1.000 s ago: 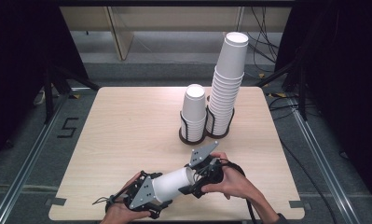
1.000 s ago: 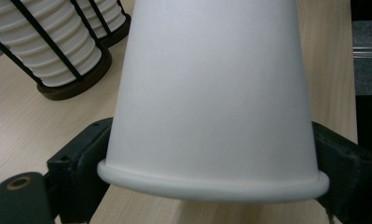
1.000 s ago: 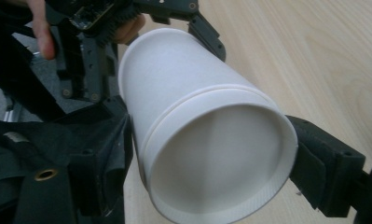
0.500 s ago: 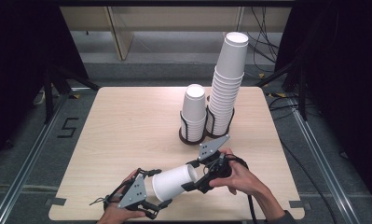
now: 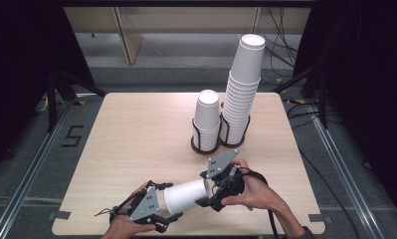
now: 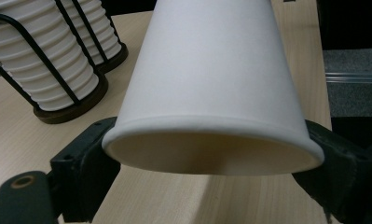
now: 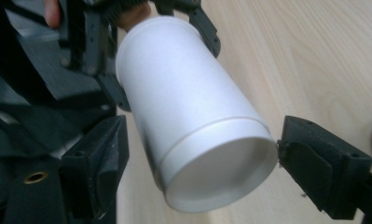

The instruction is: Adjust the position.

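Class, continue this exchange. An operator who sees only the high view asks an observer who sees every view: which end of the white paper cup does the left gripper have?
Observer: The open rim of the white paper cup; the left gripper view looks into its mouth.
Operator: Is it actually gripped?
Observer: Yes. The left gripper has just been closing, and its jaws press the rim from both sides.
Operator: And the right gripper?
Observer: The right gripper brackets the closed base, open, with a gap beside one jaw.
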### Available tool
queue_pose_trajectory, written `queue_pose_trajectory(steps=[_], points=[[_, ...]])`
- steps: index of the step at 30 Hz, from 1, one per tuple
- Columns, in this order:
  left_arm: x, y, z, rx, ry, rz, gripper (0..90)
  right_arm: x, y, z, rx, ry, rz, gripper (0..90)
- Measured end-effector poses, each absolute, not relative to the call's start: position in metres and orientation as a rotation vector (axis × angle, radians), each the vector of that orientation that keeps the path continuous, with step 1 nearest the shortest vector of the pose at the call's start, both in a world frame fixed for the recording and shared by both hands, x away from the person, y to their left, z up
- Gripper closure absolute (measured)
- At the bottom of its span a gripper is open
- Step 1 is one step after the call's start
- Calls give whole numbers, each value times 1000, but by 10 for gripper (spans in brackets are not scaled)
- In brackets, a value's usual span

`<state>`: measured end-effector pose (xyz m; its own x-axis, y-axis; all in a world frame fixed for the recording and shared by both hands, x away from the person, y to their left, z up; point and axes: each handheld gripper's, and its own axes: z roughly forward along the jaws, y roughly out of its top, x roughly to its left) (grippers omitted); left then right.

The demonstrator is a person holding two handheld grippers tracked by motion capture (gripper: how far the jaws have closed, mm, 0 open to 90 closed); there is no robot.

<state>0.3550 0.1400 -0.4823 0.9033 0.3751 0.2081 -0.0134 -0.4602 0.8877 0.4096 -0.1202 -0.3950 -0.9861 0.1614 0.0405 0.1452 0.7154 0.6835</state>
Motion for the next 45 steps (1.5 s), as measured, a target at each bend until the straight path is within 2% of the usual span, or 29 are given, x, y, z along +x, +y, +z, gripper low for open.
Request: queue_pose_trajectory(steps=[6,17,28,30,33,38,42,45], points=[[354,138,-481,2073,248,464,123,400,-112,-391,133,2873,1002,171],[351,131,-478,2159,202,461,123,385,-85,-405,-73,2865,646,173],[348,132,-478,2145,163,430,123,386,-75,-418,-170,2915,559,178],[348,132,-478,2155,145,420,123,391,-74,-422,-241,2917,574,220],[348,132,-478,2164,123,425,123,388,-76,-424,-207,2937,547,232],[347,133,-478,2120,125,408,117,389,-79,-422,-266,2923,603,234],[345,134,-475,2137,96,447,131,386,-80,-422,-220,2930,592,232],[345,134,-477,2130,100,452,131,386,-80,-423,-198,2930,578,192]])
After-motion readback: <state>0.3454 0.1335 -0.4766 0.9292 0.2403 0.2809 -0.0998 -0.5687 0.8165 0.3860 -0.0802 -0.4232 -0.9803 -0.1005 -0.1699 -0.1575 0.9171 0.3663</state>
